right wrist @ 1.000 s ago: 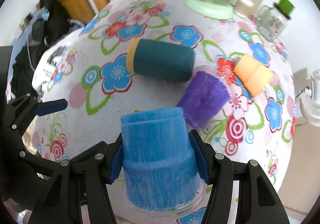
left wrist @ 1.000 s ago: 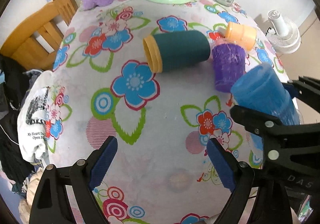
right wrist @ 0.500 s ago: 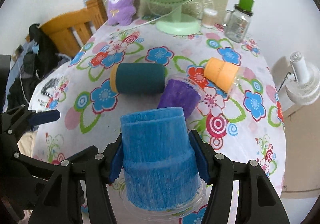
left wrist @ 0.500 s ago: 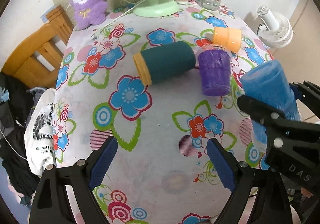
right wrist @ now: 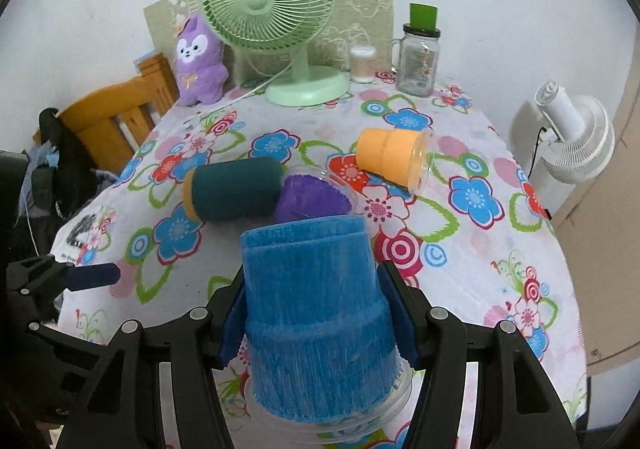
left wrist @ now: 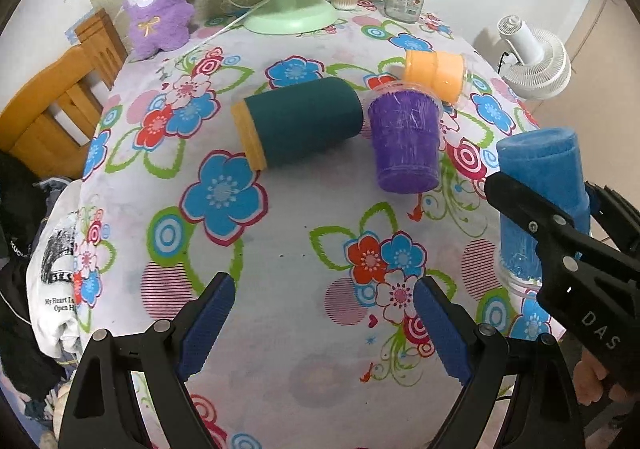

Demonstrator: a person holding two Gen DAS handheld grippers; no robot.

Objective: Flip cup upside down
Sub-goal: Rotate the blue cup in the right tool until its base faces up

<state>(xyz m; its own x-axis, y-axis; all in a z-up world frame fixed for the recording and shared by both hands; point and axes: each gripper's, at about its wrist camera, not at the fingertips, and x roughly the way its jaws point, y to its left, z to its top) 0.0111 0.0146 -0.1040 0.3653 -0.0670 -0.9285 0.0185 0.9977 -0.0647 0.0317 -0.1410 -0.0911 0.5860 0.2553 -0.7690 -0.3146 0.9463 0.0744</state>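
1. Flowered tablecloth (left wrist: pixel 280 249) covers a table against a white wall. At the far edge: green desk fan (right wrist: pixel 268 5), purple plush toy (left wrist: pixel 158 5), glass jar w/ green lid (right wrist: pixel 418 57). Wooden chair (left wrist: pixel 52 109) on your left, white floor fan (right wrist: pixel 572 133) on your right.

2. Your right gripper (right wrist: pixel 316 323) is clamped on the blue cup (right wrist: pixel 316 313), pads pressing both sides at mid-height. Cup is already bottom-up: closed base on top, clear rim at the bottom.

3. Cup sits near the front right edge of the table. Rim looks at or just above the cloth; can't tell if it touches.

4. Progress, as a judgement: the flip itself looks done. What's left: set the rim flat on the cloth, let go, pull back.

5. Your left gripper (left wrist: pixel 320 325) is spread wide w/ nothing between the pads, low over the front of the table.

6. Other containers, none shown holding anything:
   - dark green tumbler (left wrist: pixel 300 121) w/ tan band, on its side, mid-table.
   - purple cup (left wrist: pixel 404 141), tipped over, rim toward the far side, just beside the tumbler.
   - orange cup (right wrist: pixel 390 159), on its side, behind the purple one.

7. Blue cup's inside is hidden from both cameras.
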